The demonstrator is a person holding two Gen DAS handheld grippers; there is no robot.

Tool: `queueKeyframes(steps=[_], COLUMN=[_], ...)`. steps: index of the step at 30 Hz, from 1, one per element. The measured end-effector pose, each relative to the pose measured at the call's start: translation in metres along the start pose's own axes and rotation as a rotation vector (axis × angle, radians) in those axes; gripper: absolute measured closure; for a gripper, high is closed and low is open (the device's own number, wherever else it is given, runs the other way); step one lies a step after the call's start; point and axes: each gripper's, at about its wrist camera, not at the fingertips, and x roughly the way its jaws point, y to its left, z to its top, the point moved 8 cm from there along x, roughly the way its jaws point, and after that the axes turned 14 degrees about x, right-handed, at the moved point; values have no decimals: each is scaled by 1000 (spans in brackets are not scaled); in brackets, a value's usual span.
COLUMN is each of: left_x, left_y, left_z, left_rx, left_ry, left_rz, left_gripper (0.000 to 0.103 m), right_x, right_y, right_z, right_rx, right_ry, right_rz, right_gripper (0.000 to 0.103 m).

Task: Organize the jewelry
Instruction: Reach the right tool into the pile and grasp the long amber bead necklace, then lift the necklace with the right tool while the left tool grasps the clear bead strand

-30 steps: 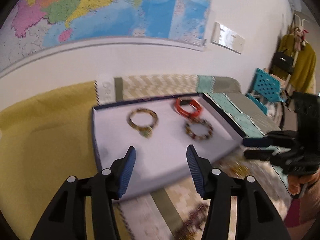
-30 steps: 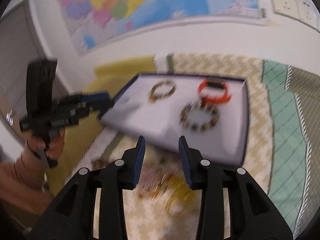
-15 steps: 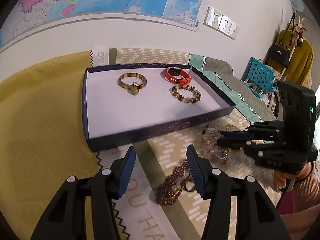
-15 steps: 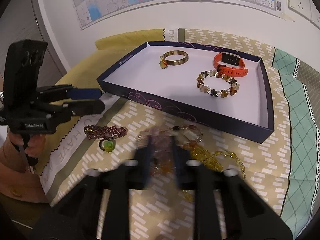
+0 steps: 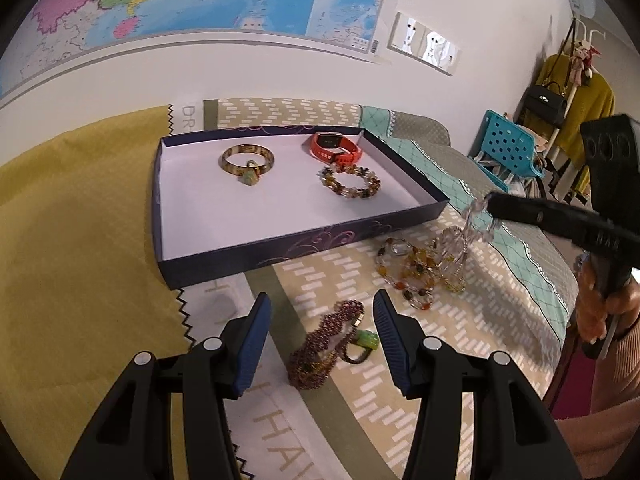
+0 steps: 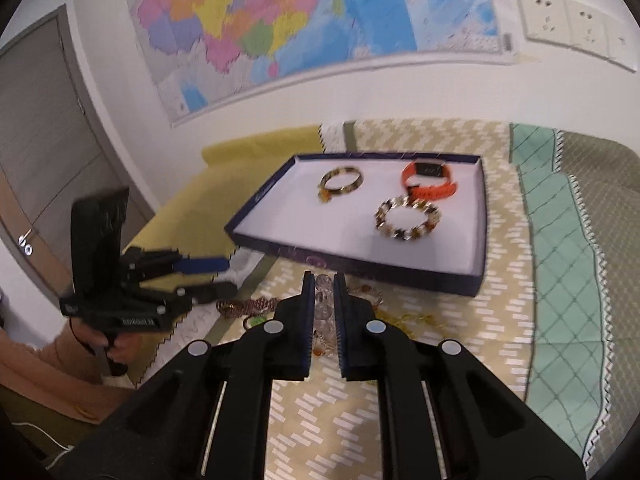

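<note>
Right fingers (image 6: 338,312) have just closed on the clear bead bracelet (image 6: 322,308), lifting it off the bed (image 5: 520,280); left gripper (image 5: 320,344) half open, empty. Next: carry it over the tray (image 5: 280,246) wall, release clear of the other bracelets.

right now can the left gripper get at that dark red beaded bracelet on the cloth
Probably yes. The left gripper is open with the dark red beaded bracelet lying just ahead between its fingers, nothing over it; the right gripper is off to the side.
</note>
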Motion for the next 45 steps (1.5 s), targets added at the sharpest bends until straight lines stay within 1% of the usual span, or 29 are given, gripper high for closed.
queueKeyframes(steps=[4, 7, 8, 9, 11, 15, 17, 19, 21, 23, 24, 26, 28, 29, 30, 31, 32, 34, 36, 38, 40, 42, 45], left_x=[0, 2, 3, 4, 6, 13, 16, 15, 15, 15, 14, 13, 12, 11, 10, 10, 10, 10, 11, 13, 16, 20, 26], left_y=[-11, -20, -23, -28, -39, -49, -51, -51, -50, -50, -50, -51, -53, -56, -58, -61, -65, -73, -83, -95, -103, -107, -109], left_z=[0, 1, 2, 2, 3, 2, 0, 0, 0, 0, 0, 0, -2, -3, -4, -5, -7, -10, -13, -16, -19, -22, -24], left_rx=[23, 40, 47, 57, 88, 108, 110, 106, 102, 105, 105, 106, 113, 120, 126, 136, 149, 166, 187, 217, 234, 237, 226], left_ry=[-1, -3, -3, -3, -3, 11, 18, 18, 19, 21, 21, 24, 27, 29, 30, 31, 36, 43, 50, 58, 67, 76, 87], left_rz=[-20, -42, -49, -58, -74, -92, -95, -98, -98, -94, -93, -94, -98, -104, -110, -115, -123, -140, -166, -186, -199, -207, -218], left_gripper=[53, 53, 53, 53, 53, 52, 52, 52, 52, 52, 52, 52, 53, 52, 52, 52, 52, 52, 52, 50, 50, 50, 51], right_x=[-12, -21, -23, -25, -26, -20, -12, -5, 4, 12, 14, 17, 15, 13, 10, 8, 8, 14, 24, 33, 38, 41, 46], right_y=[-4, -3, -3, -1, -1, -2, -2, 1, 5, 15, 20, 26, 24, 21, 15, 7, 0, -18, -24, -34, -41, -44, -32], right_z=[5, 7, 6, 4, -1, -28, -47, -64, -80, -94, -98, -103, -97, -93, -85, -77, -71, -61, -59, -57, -55, -55, -58], right_rx=[22, 39, 50, 65, 59, 88, 88, 110, 83, 73, 64, 41, 33, 36, 42, 52, 60, 69, 56, 27, 44, 33, -9], right_ry=[-28, -37, -36, -21, -10, 81, 147, 206, 250, 299, 310, 329, 298, 284, 248, 212, 194, 169, 174, 164, 166, 161, 158], right_rz=[-5, 18, 31, 67, 62, 110, 101, 143, 128, 168, 173, 178, 160, 157, 135, 107, 86, 7, -21, -111, -118, -149, -137], right_gripper=[93, 93, 93, 93, 93, 93, 93, 93, 93, 93, 93, 89, 83, 82, 82, 74, 72, 71, 71, 71, 71, 71, 71])
